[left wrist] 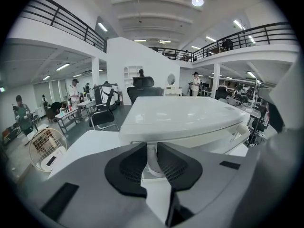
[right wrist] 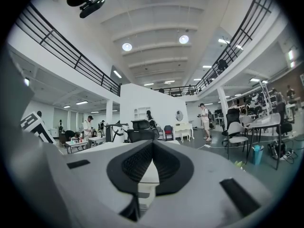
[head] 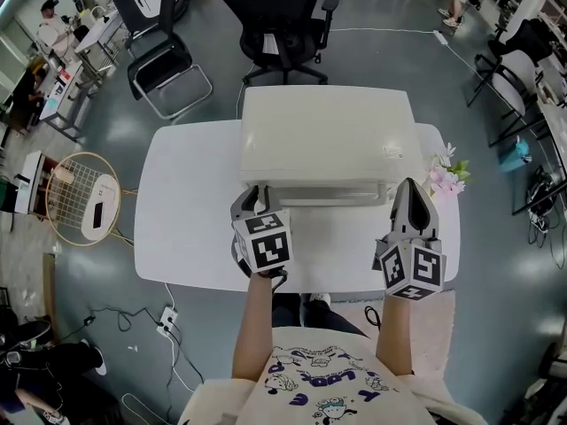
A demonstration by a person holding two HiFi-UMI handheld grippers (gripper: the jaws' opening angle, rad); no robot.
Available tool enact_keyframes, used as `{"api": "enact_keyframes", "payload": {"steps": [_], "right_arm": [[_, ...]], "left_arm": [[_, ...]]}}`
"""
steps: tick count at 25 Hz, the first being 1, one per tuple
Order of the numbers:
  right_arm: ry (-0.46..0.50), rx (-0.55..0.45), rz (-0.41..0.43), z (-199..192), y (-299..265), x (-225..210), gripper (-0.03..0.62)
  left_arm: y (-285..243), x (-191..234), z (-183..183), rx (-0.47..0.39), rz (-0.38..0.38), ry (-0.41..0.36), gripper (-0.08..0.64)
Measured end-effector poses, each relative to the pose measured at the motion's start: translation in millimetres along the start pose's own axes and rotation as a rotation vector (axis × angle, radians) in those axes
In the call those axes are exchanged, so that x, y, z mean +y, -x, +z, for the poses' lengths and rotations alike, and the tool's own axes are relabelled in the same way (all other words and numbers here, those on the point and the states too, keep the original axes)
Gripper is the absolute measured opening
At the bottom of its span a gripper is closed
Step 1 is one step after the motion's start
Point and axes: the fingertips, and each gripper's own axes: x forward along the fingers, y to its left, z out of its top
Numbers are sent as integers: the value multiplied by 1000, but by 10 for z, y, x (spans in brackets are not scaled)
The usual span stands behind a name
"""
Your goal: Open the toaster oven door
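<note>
Toaster oven (head: 328, 144) sat mid-frame on a white table (head: 186, 211), its door closed. Left gripper (left wrist: 151, 151) pinched the white door handle (left wrist: 152, 164) at the oven's lower left. Right gripper (right wrist: 152, 148) hovered at the oven's lower right corner, fingers pressed together on nothing.

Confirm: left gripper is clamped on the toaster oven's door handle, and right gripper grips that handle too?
Only the left gripper is clamped on the toaster oven's door handle. The right gripper grips nothing: the right gripper view shows its jaws together and empty, and the head view puts it off the oven's right front corner.
</note>
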Motion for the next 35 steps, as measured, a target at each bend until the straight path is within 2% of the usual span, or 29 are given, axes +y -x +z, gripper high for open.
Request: {"api": "enact_keyframes", "payload": {"steps": [8,22,35], "right_arm": [[4,-5,15,7,91,-31,-3],[3,7,74,-70,348,16,-3],[4,11,113,-125,565,205,-3]], "left_arm": [[62,-21,-96,-14,8,-1,74],[337,-42,-396,-22,67,-55,74],[541,-62,-798,13,34,-22,74]]}}
